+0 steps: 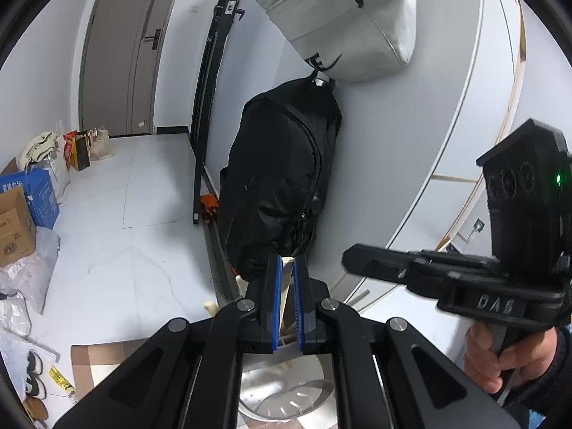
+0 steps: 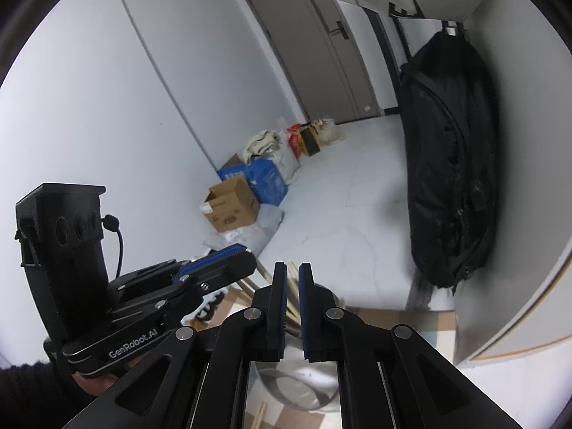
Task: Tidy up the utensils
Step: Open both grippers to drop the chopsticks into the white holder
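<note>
The left tool (image 1: 285, 286) is clenched on a pale wooden chopstick (image 1: 286, 287), its long axis running steeply downward toward the round steel holder (image 1: 286, 398) directly below. The right tool (image 2: 293, 296), jaws nearly closed, seems to pinch pale wooden sticks (image 2: 291, 293) over the same holder, equally near.

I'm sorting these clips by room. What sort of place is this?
Probably a home entryway or hallway: a grey door with a handle lock, shoes on the tiled floor, cardboard boxes along the wall, and a black backpack hanging on a hook.
</note>
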A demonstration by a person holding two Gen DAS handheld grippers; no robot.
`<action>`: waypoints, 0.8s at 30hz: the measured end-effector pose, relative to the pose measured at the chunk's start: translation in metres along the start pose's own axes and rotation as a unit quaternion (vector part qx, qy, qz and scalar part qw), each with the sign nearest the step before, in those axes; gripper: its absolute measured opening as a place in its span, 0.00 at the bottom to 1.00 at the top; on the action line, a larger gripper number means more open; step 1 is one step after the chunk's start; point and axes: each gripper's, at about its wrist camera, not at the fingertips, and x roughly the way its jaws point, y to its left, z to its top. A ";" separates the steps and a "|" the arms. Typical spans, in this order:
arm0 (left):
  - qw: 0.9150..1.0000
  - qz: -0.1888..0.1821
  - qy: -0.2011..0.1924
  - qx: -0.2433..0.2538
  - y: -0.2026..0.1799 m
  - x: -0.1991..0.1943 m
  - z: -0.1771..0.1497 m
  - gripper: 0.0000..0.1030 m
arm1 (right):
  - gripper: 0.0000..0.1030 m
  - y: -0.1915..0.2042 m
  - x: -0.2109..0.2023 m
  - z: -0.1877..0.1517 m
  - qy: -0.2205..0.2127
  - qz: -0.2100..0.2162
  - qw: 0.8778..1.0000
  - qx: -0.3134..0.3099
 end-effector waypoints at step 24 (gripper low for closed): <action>0.992 0.117 -0.031 -0.040 -0.014 -0.073 -0.043 0.74 | 0.79 0.011 -0.097 -0.070 -0.081 -0.047 0.995 0.046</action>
